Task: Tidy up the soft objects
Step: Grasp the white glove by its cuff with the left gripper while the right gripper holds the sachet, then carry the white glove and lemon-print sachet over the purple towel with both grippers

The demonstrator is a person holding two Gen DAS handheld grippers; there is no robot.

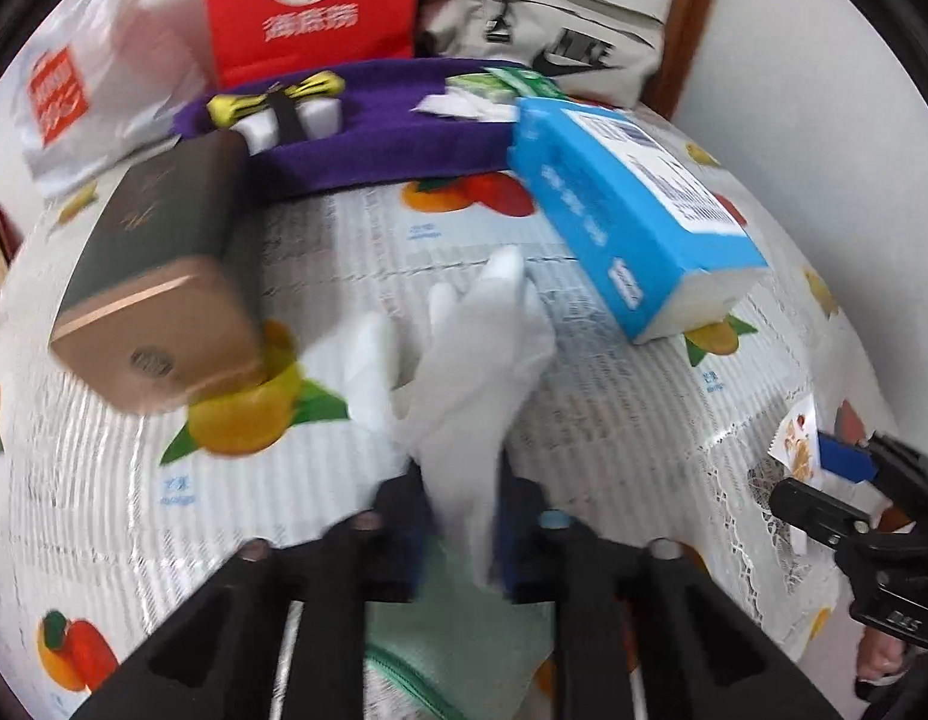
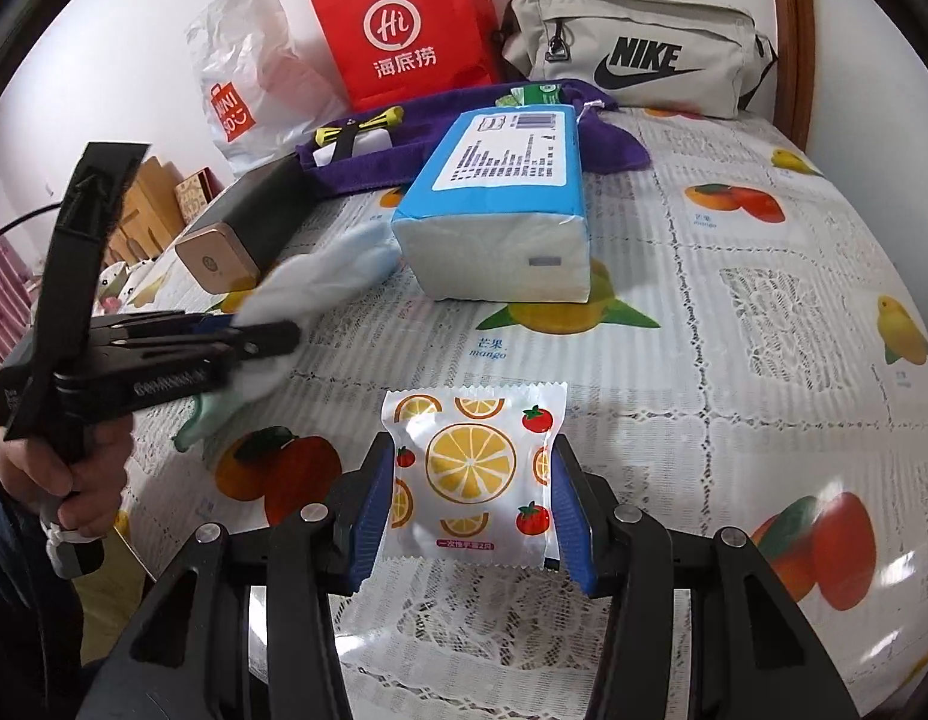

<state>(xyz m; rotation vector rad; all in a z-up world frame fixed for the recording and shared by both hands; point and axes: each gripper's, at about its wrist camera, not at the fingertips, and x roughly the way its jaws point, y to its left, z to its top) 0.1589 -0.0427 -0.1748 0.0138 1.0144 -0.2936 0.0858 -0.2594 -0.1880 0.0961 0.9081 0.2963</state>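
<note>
A: Which step is in hand?

B: The pick-up, as I judge it; the left gripper [image 1: 464, 516] has its fingers pressed together on a white glove [image 1: 464, 372], pinching it near the cuff while the glove's fingers flop forward over the tabletop [image 2: 703, 300]; a pale green pouch [image 1: 458, 648] lies under it, near the front edge.

A: And the right side?

B: The right gripper [image 2: 469, 516] pinches a sachet printed with orange slices [image 2: 469, 468], one blue pad on each side edge, close to the front edge of the tabletop.

A: Where would they go?

B: I can't tell for certain; a purple towel [image 1: 374, 150] lies along the back edge, with a blue tissue pack [image 2: 499, 204] just in front of it and a dark box with a gold end [image 1: 158, 282] toward the left edge; my guess is the towel.

A: So the next move?

B: Lift both clear of the cloth, keep the limp glove from snagging the tissue pack, then carry them toward the back.
</note>
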